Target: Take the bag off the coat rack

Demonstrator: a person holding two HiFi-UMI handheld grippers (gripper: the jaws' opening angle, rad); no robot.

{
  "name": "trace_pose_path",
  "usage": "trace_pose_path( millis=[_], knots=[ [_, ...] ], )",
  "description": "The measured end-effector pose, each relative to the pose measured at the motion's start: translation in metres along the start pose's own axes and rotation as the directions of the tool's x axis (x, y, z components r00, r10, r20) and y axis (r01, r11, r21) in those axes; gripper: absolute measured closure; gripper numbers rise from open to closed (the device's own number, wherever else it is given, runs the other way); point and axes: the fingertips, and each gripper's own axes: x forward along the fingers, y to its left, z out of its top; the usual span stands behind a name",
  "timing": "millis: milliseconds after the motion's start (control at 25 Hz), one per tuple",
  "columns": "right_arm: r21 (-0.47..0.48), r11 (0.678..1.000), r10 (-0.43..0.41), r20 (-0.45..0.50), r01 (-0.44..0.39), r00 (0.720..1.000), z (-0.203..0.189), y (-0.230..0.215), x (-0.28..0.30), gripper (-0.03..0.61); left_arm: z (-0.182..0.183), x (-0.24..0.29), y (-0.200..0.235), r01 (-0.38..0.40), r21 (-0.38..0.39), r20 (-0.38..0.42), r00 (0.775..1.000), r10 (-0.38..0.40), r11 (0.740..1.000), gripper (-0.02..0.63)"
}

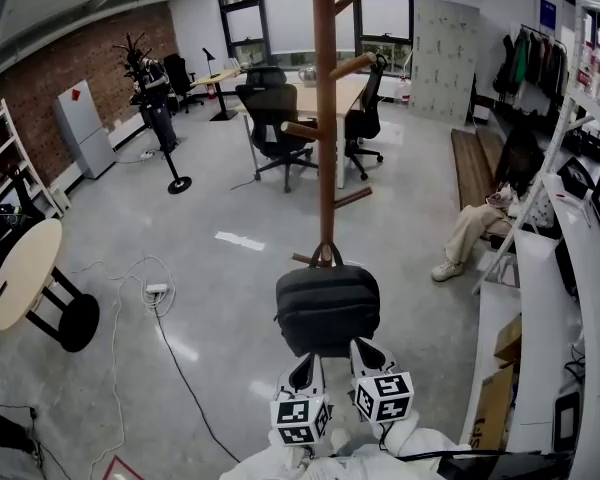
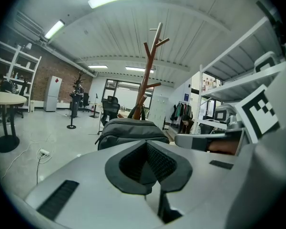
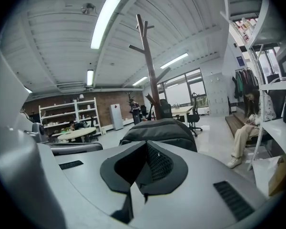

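Note:
A dark grey bag [image 1: 327, 308] hangs by its top handle from a low peg of the wooden coat rack [image 1: 325, 118]. In the head view my left gripper [image 1: 301, 372] and right gripper [image 1: 366, 353] sit side by side just below the bag, both pointing up at its underside. Both stand shut with nothing between the jaws. The left gripper view has the bag [image 2: 132, 131] just beyond the shut left gripper [image 2: 152, 168], rack [image 2: 147, 75] behind it. From the right gripper view, the bag [image 3: 159, 132] fills the space past the right gripper [image 3: 144, 168].
A round table [image 1: 20, 273] stands at the left, with a power strip and cables [image 1: 156, 290] on the floor. Office chairs [image 1: 270, 118] and a desk sit behind the rack. White shelving [image 1: 570, 268] lines the right side, where a seated person [image 1: 495, 208] is.

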Motion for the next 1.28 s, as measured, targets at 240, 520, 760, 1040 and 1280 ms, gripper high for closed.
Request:
trace_pose_path(
  millis=[240,520,760,1040,1280],
  knots=[
    [0.025,0.999,0.021,-0.012,-0.021,1.0,-0.005,0.005,0.011,0.566,0.002,0.014,0.01,-0.019,-0.011,-0.011,1.0,0.019,1.0,0.612],
    [0.041,0.999,-0.009,-0.003,0.009,1.0,-0.001,0.006,0.019,0.566,0.009,0.025,0.017,0.016,0.004,-0.001,1.0,-0.016,1.0,0.612],
    [0.069,0.997,-0.045,-0.008,0.045,0.999,-0.004,-0.005,0.018,0.566,0.017,0.038,0.012,0.047,0.023,0.007,0.999,-0.047,0.999,0.612],
    [0.104,0.994,-0.039,-0.01,0.04,0.999,-0.006,-0.004,0.019,0.566,0.042,0.054,0.015,0.093,0.041,0.062,0.994,-0.095,0.995,0.612],
    [0.11,0.992,-0.062,0.002,0.062,0.998,-0.003,-0.011,0.018,0.566,0.062,0.086,0.032,0.07,0.119,0.04,0.996,-0.076,0.99,0.604]
  ],
)
